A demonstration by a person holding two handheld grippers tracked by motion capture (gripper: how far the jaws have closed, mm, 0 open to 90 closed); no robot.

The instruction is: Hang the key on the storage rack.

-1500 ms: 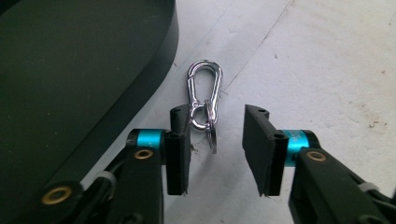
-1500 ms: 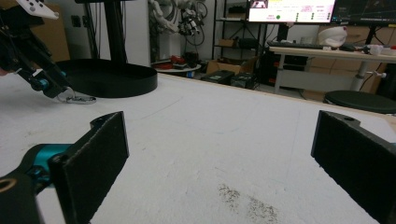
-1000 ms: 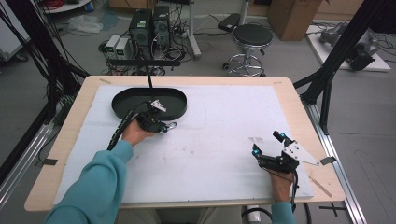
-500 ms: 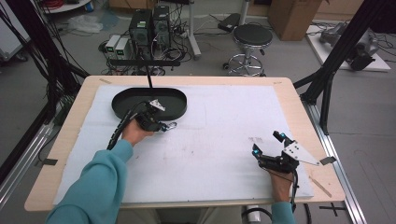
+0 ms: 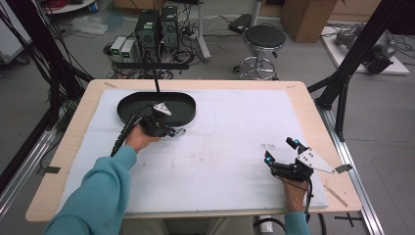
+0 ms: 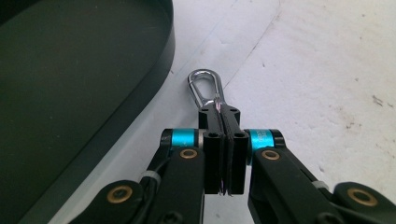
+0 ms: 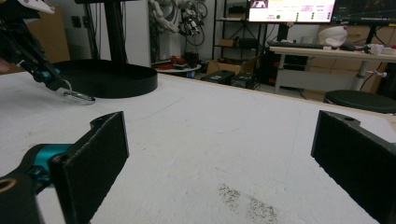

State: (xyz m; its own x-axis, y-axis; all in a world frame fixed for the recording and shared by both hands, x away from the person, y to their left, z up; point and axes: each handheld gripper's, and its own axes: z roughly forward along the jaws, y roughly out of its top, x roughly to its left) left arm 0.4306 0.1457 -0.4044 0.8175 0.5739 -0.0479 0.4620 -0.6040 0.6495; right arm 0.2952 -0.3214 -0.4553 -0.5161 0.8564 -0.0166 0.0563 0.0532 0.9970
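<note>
A small silver carabiner [image 6: 204, 88] is pinched at one end by my left gripper [image 6: 223, 112], whose jaws are pressed together on it. It hangs just above the white mat beside the black oval tray [image 6: 70, 93]. From above, the left gripper [image 5: 171, 131] sits at the tray's [image 5: 186, 115] near right rim with the carabiner [image 5: 180, 131] at its tip. My right gripper [image 5: 280, 150] rests near the table's front right, jaws wide apart with nothing between them. In the right gripper view, the carabiner [image 7: 78, 96] and tray [image 7: 107, 79] appear far off to the left.
White mat [image 5: 220, 142] covers the wooden table [image 5: 313, 103]. A thin black post [image 5: 155, 81] rises behind the tray. A stool [image 5: 264, 36] and computer boxes [image 5: 156, 24] stand on the floor beyond the table. Faint dark smudges [image 7: 247, 200] mark the mat.
My left gripper has shifted slightly to the right, off the tray's rim, with the carabiner in it. The right gripper has stayed put.
</note>
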